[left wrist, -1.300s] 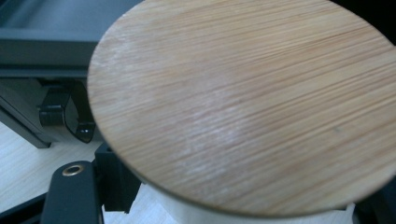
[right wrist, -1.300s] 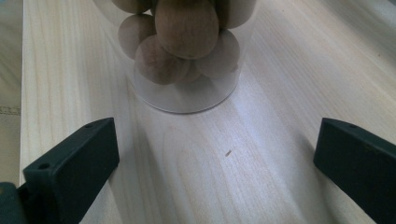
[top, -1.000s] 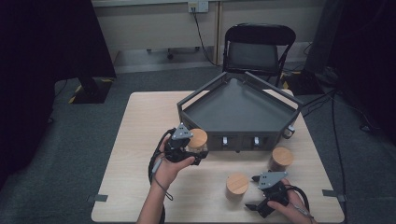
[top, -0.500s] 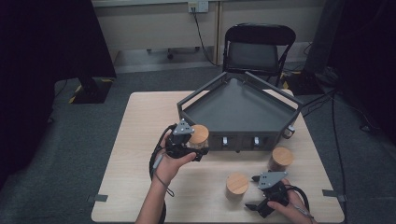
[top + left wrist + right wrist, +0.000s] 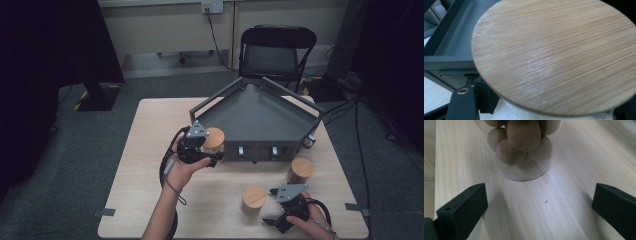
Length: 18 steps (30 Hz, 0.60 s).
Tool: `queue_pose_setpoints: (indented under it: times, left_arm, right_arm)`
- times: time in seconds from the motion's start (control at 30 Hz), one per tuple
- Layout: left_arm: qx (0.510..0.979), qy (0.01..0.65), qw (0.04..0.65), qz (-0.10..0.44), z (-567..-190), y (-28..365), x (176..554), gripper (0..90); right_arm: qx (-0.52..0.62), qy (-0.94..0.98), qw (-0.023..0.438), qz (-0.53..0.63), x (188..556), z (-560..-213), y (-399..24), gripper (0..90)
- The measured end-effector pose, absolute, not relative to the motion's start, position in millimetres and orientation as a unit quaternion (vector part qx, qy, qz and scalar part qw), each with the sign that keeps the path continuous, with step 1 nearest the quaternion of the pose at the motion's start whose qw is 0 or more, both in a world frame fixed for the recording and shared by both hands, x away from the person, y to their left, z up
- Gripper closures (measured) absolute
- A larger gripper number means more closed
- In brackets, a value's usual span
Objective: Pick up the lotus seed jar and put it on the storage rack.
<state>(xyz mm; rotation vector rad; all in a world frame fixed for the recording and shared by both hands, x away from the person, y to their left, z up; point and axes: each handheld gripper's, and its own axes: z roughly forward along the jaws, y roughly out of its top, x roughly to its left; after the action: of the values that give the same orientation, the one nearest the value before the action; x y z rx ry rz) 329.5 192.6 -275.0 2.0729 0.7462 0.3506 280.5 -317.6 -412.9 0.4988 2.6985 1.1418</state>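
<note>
The right gripper (image 5: 280, 220) sits at the near right of the table (image 5: 150, 150), jaws wide apart and holding nothing. A clear jar of brown balls (image 5: 524, 145) stands just ahead of them, not between them yet. Pushing forward crooked could knock it over. Farther left, the left gripper (image 5: 202, 150) squeezes a jar with a wooden lid (image 5: 554, 55) beside the gray tray (image 5: 260, 115). It might bump the tray wall and slip.

A tray (image 5: 260, 117) sits at the table's (image 5: 150, 150) far side, one jar (image 5: 215, 138) at its left corner, two jars (image 5: 254, 198) in front.
</note>
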Motion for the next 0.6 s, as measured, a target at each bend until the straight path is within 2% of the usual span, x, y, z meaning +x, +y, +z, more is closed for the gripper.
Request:
queue_pose_setpoints:
  times: [0.6]
  left_arm:
    - [0.832,0.303,0.439,0.151,-257.4,178.3,343.5,25.8]
  right_arm:
    - [0.167,0.905,0.085,0.383,280.6,-412.9,-317.7,0.0]
